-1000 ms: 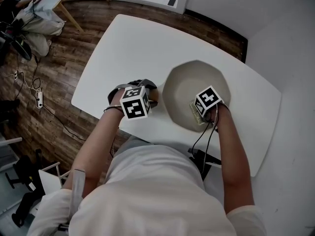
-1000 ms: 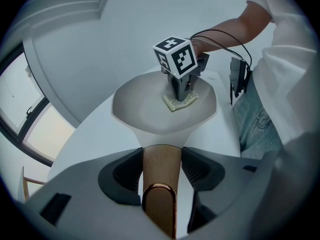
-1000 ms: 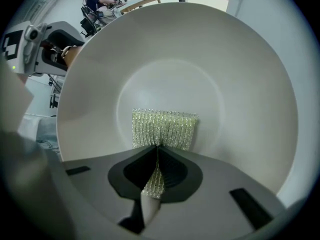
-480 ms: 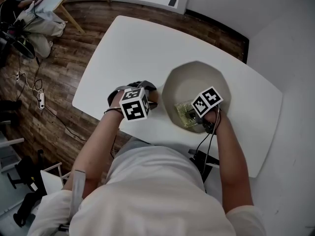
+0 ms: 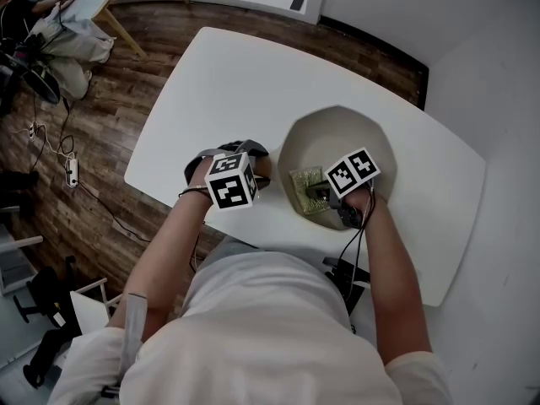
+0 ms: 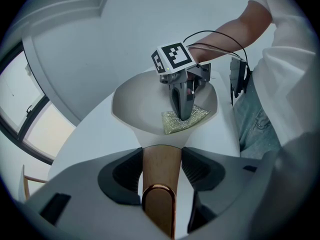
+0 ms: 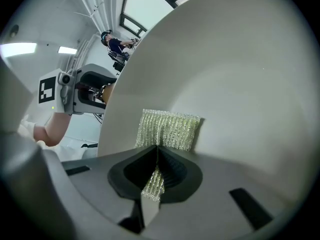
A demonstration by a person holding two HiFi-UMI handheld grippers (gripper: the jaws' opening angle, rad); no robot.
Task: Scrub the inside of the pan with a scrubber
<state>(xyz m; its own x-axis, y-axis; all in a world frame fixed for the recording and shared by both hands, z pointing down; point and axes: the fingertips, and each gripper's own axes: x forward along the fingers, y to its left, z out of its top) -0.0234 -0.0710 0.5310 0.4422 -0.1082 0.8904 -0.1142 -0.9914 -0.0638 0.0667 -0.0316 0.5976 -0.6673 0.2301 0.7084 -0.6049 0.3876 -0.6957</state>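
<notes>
Pan [image 5: 342, 133] sits mouth up on the white table [image 5: 228, 83], on the person's right side of it; the interior is pale. Its wooden handle [image 6: 160, 166] runs out from the rim toward the person's left. The left gripper [image 6: 161, 159] is clamped on that handle, jaws pressing the wood from both sides, with the copper-coloured end cap showing just behind them.

The right gripper [image 7: 156, 154] is pinched shut on the scrubber [image 7: 167, 128], a greenish-gold mesh pad. Only one edge of the pad is caught between the jaws. The rest fans out ahead of the tips and lies flat against the pan's inner surface.

Key relation: in the head view the pad rests in the part of the bowl nearest the handle and the person. The bare interior therefore lies away from the claw, toward the far wall and to the right. The right hand is the one at the work; the left is well apart from the pad, out at the handle.

Pose: the right forearm comes in from the near right with the wrist over the near rim. The gripper is tipped steeply down into the bowl, marker cube on top. The left forearm comes in from the near left, its gripper roughly level and pointing along the handle toward the pan.

Judgement: scrubbing is under way. The next stroke likely has to carry the pad off the handle side and across the floor toward the far wall, with the left clamp bracing the pan. Risk: held by one edge only, the pad may fold or slip out under a hard drag.
</notes>
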